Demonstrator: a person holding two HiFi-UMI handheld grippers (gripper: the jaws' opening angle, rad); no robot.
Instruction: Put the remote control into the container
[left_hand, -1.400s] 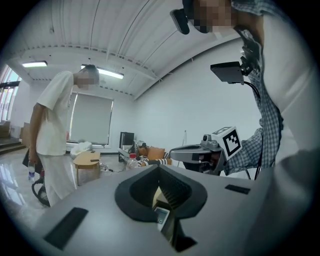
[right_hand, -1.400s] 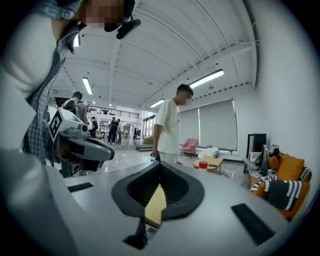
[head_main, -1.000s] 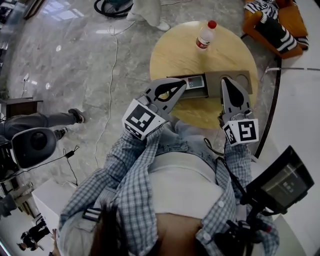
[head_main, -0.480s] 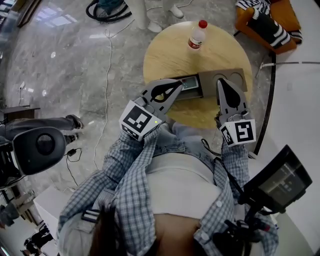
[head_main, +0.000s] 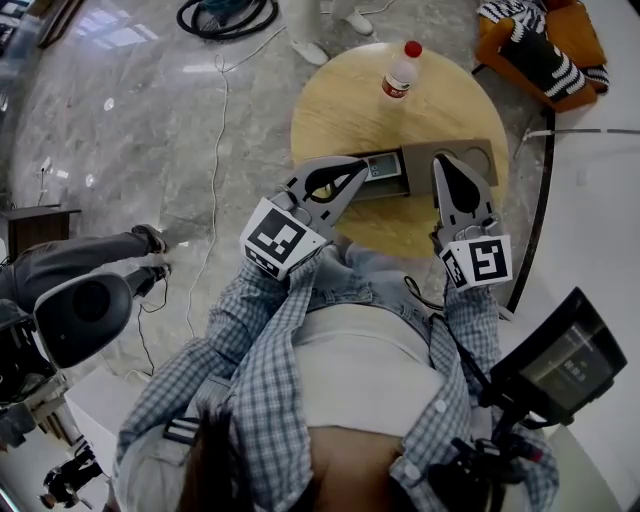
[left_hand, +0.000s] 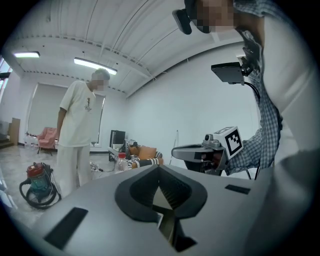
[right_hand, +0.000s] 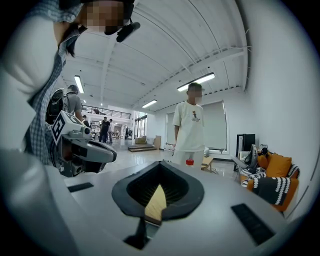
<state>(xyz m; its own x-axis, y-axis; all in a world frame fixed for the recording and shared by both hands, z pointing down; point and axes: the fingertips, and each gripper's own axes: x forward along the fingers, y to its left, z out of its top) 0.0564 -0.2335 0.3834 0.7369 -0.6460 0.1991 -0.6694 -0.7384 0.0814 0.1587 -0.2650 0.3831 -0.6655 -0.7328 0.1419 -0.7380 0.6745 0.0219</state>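
Note:
On the round wooden table stands a long grey container with two round wells at its right end. The remote control, grey with a small display, lies in the container's left end. My left gripper is shut and empty, its tip just left of the remote. My right gripper is shut and empty too, its tip over the container's middle. Both gripper views look level across the room, with the jaws closed to a point. Neither shows the remote.
A plastic bottle with a red cap stands on the far side of the table. An orange sofa with a striped cushion is at the back right. A person stands beyond the table, near a vacuum cleaner. Cables trail across the marble floor.
Both grippers stay shut and keep their places by the container. The head view has shifted slightly, and a person's leg at the left edge has moved.

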